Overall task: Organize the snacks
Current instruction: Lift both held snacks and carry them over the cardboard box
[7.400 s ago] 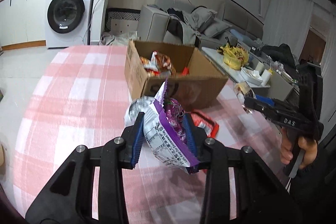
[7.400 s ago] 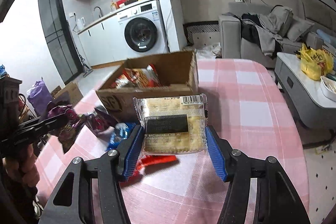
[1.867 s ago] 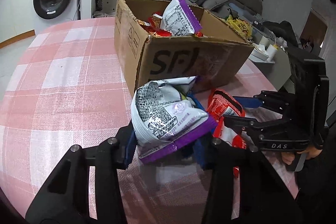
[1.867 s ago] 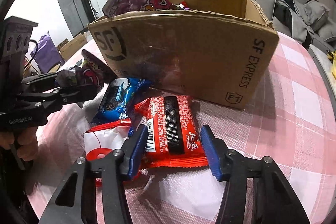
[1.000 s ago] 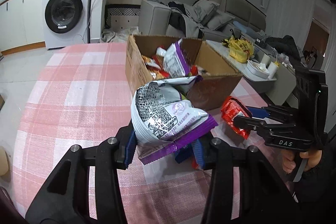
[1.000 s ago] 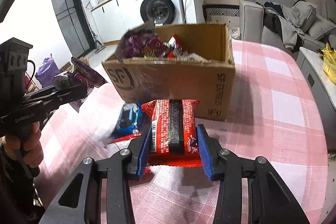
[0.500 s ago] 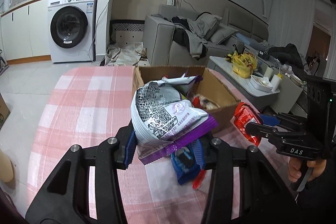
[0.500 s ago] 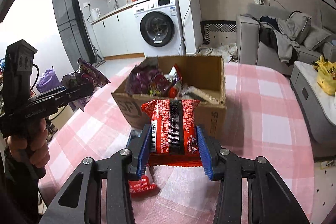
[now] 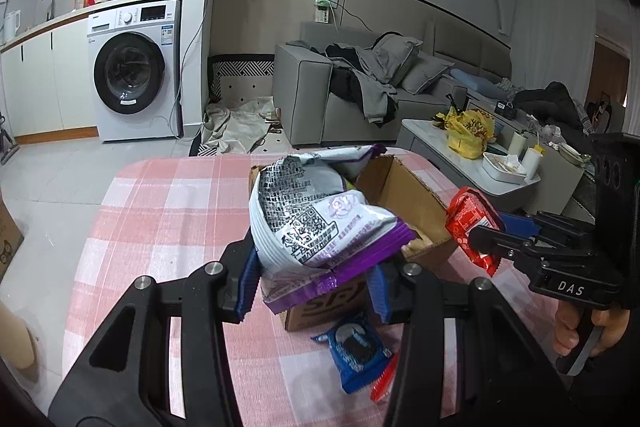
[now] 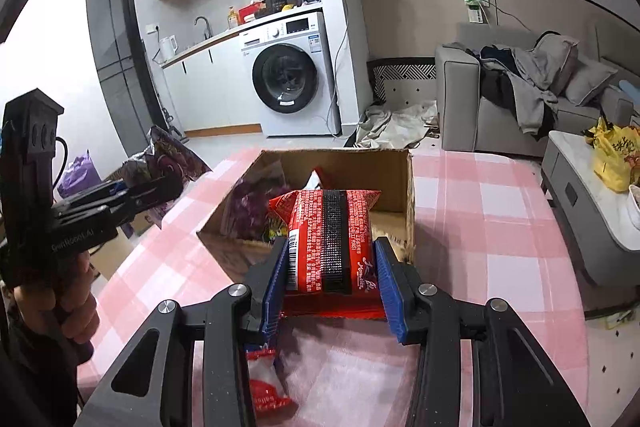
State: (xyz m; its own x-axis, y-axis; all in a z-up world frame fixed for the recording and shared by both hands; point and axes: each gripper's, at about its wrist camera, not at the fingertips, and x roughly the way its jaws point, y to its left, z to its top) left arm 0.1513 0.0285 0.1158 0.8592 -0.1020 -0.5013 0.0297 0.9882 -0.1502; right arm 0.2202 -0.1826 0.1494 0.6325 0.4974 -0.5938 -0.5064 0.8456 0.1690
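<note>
My left gripper (image 9: 312,285) is shut on a silver and purple snack bag (image 9: 316,215) and holds it above the near edge of the open cardboard box (image 9: 404,195). My right gripper (image 10: 330,289) is shut on a red snack packet (image 10: 328,239) and holds it above the same box (image 10: 352,163), which has several snacks inside. In the left wrist view the right gripper (image 9: 480,233) with the red packet (image 9: 470,223) is at the box's right side. In the right wrist view the left gripper (image 10: 160,189) with the purple bag (image 10: 164,155) is to the box's left.
The box stands on a pink checked tablecloth (image 9: 168,211). A blue cookie pack (image 9: 354,351) and a red packet (image 9: 382,379) lie on the cloth in front of the box; a red and white packet (image 10: 264,387) shows below my right gripper. A washing machine (image 9: 134,83), sofa (image 9: 360,91) and coffee table (image 9: 500,171) stand beyond.
Both grippers have risen with their snacks and moved toward the box, so they now look down into it from higher up. Both grips are unchanged.
</note>
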